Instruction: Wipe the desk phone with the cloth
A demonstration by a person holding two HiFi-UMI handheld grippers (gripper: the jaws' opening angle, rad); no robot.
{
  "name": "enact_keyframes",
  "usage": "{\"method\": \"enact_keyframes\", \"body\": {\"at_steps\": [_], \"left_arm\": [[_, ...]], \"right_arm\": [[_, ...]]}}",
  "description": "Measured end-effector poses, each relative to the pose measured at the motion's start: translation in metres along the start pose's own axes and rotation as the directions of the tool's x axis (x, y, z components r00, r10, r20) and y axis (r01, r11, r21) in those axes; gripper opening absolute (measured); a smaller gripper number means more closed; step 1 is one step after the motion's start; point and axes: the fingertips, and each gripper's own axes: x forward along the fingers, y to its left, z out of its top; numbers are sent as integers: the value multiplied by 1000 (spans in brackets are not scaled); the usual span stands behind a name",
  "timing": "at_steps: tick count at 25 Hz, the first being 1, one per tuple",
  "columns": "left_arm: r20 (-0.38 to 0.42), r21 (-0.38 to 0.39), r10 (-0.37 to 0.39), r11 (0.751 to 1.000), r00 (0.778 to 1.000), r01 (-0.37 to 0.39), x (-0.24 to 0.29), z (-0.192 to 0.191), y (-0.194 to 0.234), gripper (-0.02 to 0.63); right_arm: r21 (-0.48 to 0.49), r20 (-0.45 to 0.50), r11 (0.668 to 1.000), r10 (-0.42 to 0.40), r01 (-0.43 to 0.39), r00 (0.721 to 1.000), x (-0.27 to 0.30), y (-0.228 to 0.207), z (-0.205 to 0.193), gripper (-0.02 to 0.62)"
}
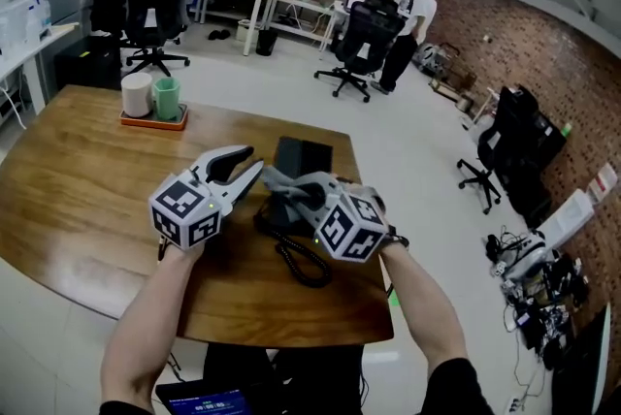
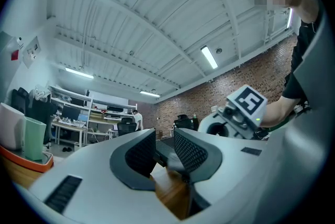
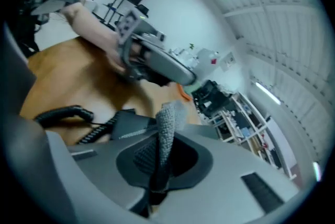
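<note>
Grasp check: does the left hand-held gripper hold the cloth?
No, the left hand-held gripper is open, empty; the right hand-held gripper pinches the cloth.

I am seeing right gripper [image 1: 295, 191] and cloth [image 1: 277, 178] hiding most of the desk phone [image 1: 303, 154] near the table's [image 1: 78, 200] far right corner.

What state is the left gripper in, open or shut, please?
Open: the left gripper has its pads apart, nothing held between them.

head view: overhead, steeply down, table [image 1: 68, 209] close | left gripper view: low, tilted upward, right gripper [image 2: 217, 126] beyond jaws | right gripper view: left gripper [image 3: 183, 75] beyond jaws | shared: desk phone [image 1: 301, 156]
</note>
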Motion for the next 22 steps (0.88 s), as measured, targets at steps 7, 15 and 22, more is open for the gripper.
{"method": "enact_keyframes", "body": {"at_steps": [7, 15, 22], "left_arm": [[-1, -1, -6, 1000, 1000, 6, 0, -4, 2, 100], [4, -11, -4, 1000, 1000, 4, -1, -8, 3, 100], [-1, -1, -12, 1000, 1000, 12, 0, -3, 0, 100]], "right_arm": [[-31, 32, 997, 72, -71, 997, -25, 23, 1, 25], [244, -131, 893, -355, 377, 926, 21, -133, -58, 25], [28, -78, 987, -155, 157, 985, 2, -43, -31, 25]]}}
